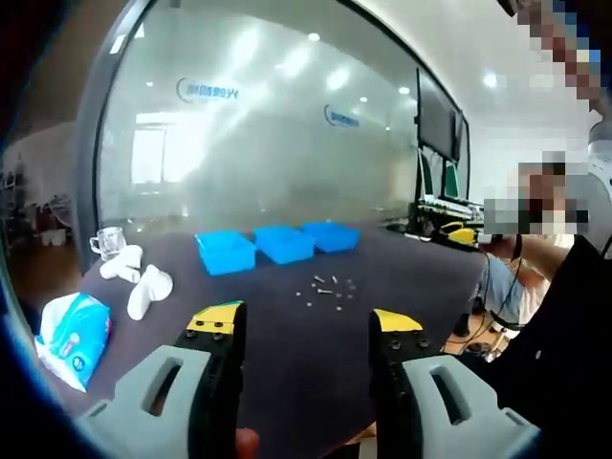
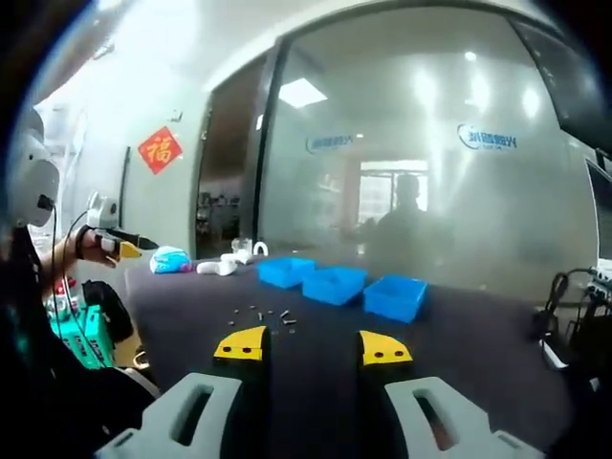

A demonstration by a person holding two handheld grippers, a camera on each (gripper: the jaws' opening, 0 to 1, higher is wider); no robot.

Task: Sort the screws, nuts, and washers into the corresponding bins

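Observation:
Small screws, nuts and washers (image 1: pixel 325 285) lie scattered on the dark table (image 1: pixel 287 354), a short way in front of three blue bins (image 1: pixel 226 251) (image 1: pixel 285 243) (image 1: pixel 331 235) set in a row. My left gripper (image 1: pixel 306 325) hovers open over the near part of the table, well short of the hardware, with nothing between its yellow-tipped jaws. In the right gripper view the same loose hardware (image 2: pixel 263 316) lies ahead and slightly left of my right gripper (image 2: pixel 313 346), which is open and holds nothing. There the bins (image 2: pixel 285 271) (image 2: pixel 335 284) (image 2: pixel 395 296) stand beyond the hardware.
White objects (image 1: pixel 143 282), a tissue pack (image 1: pixel 72 335) and a glass cup (image 1: pixel 108 241) sit at the table's left end. A person (image 1: pixel 535 249) stands at the right edge, near monitors (image 1: pixel 440 120). A glass wall runs behind the table. A hand holds a yellow-tipped tool (image 2: pixel 115 241) at the left.

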